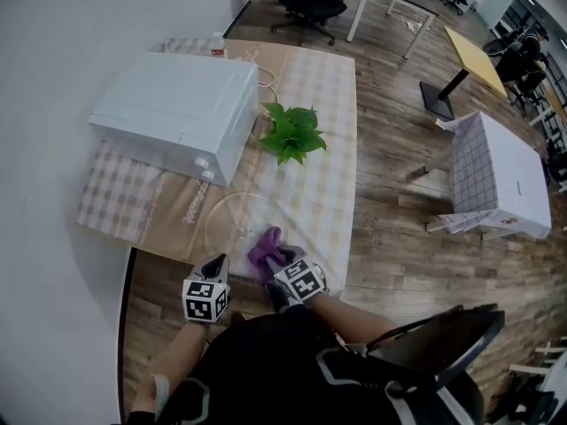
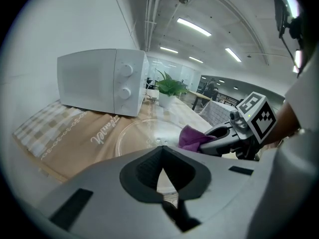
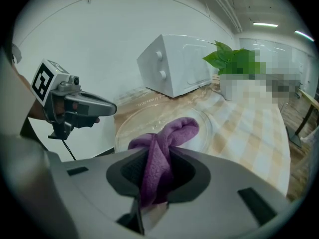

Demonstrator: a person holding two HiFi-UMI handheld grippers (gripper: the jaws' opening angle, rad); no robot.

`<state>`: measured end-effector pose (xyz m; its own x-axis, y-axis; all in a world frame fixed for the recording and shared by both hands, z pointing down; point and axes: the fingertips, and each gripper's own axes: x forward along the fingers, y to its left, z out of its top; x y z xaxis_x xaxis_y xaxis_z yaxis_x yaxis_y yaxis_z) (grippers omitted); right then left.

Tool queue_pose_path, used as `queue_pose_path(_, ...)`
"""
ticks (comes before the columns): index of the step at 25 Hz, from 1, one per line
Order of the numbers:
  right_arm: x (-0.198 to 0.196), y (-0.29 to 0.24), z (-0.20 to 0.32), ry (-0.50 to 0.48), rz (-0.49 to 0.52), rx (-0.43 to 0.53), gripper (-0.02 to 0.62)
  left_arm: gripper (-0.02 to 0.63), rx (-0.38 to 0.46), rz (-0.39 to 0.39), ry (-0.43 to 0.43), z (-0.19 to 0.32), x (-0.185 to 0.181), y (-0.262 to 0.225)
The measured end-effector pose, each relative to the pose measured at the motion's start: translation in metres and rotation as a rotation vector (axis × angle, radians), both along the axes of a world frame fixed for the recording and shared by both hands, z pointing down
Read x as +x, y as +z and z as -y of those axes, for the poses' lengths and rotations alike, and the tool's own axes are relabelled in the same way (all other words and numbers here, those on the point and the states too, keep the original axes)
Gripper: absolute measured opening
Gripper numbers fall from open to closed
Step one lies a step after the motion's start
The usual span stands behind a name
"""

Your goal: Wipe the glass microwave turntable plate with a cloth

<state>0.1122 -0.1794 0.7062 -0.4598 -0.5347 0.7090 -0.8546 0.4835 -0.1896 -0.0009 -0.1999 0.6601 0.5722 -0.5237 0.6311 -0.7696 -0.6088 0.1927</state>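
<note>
The clear glass turntable plate lies flat on the checked tablecloth in front of the microwave; it also shows in the left gripper view and the right gripper view. My right gripper is shut on a bunched purple cloth, which pokes forward over the plate's near right rim. That cloth fills the jaws in the right gripper view. Whether it touches the glass I cannot tell. My left gripper hovers at the plate's near left edge, jaws shut and empty.
A white microwave stands behind the plate at the left, door closed. A green potted plant stands behind the plate at the right. The tablecloth's right edge drops to a wooden floor. A covered box sits far right.
</note>
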Motion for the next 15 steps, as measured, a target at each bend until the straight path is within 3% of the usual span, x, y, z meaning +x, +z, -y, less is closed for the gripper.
queue_pose_path(15,0.049,0.001,0.056,0.026,-0.034,0.019,0.098,0.008,-0.021,0.003,-0.018,0.019,0.017,0.002)
